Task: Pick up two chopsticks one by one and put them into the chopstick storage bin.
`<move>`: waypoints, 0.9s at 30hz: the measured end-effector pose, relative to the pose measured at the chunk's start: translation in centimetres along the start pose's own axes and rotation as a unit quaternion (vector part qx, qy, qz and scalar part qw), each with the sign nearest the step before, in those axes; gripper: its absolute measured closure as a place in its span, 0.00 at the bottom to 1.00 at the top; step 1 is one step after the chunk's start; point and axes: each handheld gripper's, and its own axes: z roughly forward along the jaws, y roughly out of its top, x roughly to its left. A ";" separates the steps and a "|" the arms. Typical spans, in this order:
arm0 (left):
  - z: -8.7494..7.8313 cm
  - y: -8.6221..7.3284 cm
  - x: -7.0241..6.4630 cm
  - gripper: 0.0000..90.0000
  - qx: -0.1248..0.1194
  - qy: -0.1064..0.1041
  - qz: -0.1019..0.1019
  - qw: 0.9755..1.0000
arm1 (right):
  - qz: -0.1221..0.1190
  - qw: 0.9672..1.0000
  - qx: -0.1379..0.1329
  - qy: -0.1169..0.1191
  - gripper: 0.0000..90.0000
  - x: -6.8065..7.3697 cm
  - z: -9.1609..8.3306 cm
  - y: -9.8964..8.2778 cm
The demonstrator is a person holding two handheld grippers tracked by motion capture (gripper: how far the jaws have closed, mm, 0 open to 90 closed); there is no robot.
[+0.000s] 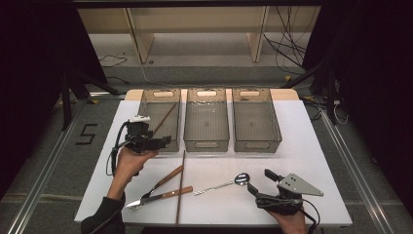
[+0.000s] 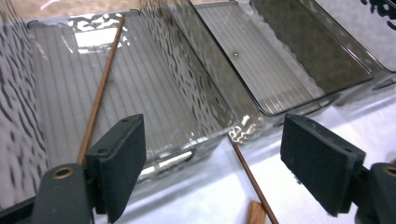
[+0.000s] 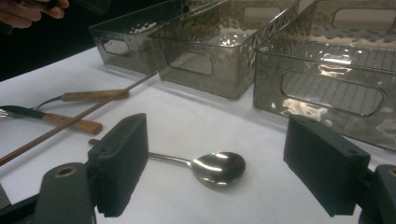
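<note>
A: Nearest the lens in the left gripper view, two black jaws are seen spread wide with nothing between them. So the left gripper [image 1: 163, 141] is released, held just at the near rim of the left bin [image 1: 146, 100], middle left of the high view.

B: And the work's thing?

A: One chopstick [image 2: 100, 91] is already laid inside that bin, slanted from the near floor up toward the far wall, upper left of the left gripper view. Propped like that probably because it is longer than the floor.

B: The mate?

A: The second chopstick [image 1: 180, 187] is left on the table [image 1: 311, 146], lower centre, running front to back with its far tip near the bin fronts. It is crossed over the wood-handled knife [image 1: 160, 197]; a wood-handled fork [image 1: 165, 178] is beside them.

B: Right side?

A: The right gripper [image 1: 258, 181] is parked lower right, jaws released and empty, aimed at the spoon [image 3: 217, 168] lying just ahead, likely queued as its pickup. The middle bin [image 1: 207, 92] and right bin [image 1: 251, 92] are likely kept for the other cutlery kinds.
</note>
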 end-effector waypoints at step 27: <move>-0.6 -4.6 -4.5 0.26 0.065 -0.011 0.035 0.997 | -0.010 1.000 0.003 -0.002 0.25 0.2 0.0 0.0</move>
